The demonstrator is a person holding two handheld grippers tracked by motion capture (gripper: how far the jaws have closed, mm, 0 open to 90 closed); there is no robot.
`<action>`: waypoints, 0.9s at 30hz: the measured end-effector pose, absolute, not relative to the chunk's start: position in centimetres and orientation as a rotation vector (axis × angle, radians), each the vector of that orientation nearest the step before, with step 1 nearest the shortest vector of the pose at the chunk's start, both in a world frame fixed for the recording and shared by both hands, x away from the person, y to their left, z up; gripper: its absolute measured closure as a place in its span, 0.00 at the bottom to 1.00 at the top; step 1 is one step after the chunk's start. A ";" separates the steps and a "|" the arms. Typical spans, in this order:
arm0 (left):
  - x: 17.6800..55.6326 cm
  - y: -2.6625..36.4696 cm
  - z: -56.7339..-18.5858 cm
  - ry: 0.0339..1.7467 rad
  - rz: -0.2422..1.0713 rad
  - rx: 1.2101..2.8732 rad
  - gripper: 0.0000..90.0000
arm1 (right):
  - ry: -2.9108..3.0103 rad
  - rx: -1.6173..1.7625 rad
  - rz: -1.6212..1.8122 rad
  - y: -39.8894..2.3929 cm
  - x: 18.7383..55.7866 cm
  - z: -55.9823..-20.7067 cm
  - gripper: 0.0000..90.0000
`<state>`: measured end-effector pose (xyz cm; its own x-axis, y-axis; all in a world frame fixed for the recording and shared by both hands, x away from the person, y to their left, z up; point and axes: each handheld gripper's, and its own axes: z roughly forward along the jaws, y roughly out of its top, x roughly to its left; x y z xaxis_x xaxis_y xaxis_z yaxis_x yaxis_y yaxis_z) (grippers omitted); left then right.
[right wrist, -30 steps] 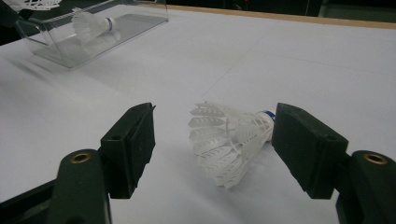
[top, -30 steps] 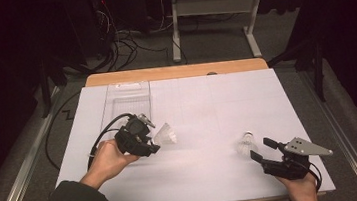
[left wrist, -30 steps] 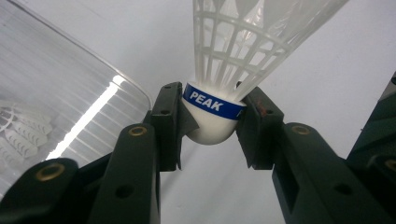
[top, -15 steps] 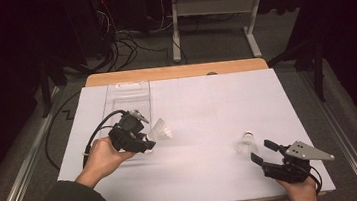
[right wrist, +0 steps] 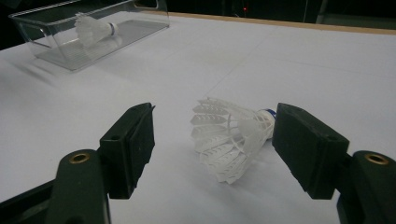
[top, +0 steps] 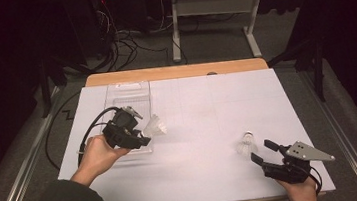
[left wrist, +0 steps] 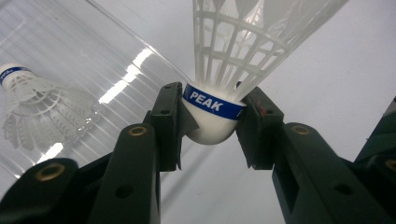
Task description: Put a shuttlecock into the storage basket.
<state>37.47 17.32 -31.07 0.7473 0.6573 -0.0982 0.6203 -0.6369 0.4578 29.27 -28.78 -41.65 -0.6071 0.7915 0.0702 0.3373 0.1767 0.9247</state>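
My left gripper [top: 145, 133] is shut on the cork of a white shuttlecock [top: 157, 127] with a blue "PEAK" band [left wrist: 212, 103]. It holds the shuttlecock at the right edge of a clear plastic box [top: 128, 93], skirt pointing away from the jaws. Inside the box lies another shuttlecock [left wrist: 37, 107]. At the front right, my right gripper [top: 262, 153] stands open. A third shuttlecock [right wrist: 229, 140] lies on its side on the white table, between the jaws and a little beyond them, untouched by the pads.
The clear box [right wrist: 56, 51] lies at the table's left, long side running away from me, with a shuttlecock [right wrist: 93, 28] in it. White paper [top: 207, 107] covers the tabletop. A black cable [top: 89, 132] loops from the left gripper.
The left gripper has carried its shuttlecock a little to the left and farther away, up to the clear box. The right gripper and the shuttlecock by it have stayed put.
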 end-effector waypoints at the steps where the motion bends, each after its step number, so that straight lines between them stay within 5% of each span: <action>1: 37.5 17.4 -31.0 0.974 0.107 2.473 0.70 | 2.031 1.061 1.421 -28.8 29.3 -41.7 0.34; 27: 39.2 20.2 -30.6 1.117 0.134 2.427 0.70 | 2.018 1.062 1.432 -28.8 29.3 -41.7 0.33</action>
<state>39.19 20.24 -30.59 0.6652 0.7397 -0.1020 0.6946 -0.5629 0.4481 29.27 -28.81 -41.69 -0.6050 0.7928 0.0739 0.3312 0.1661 0.9288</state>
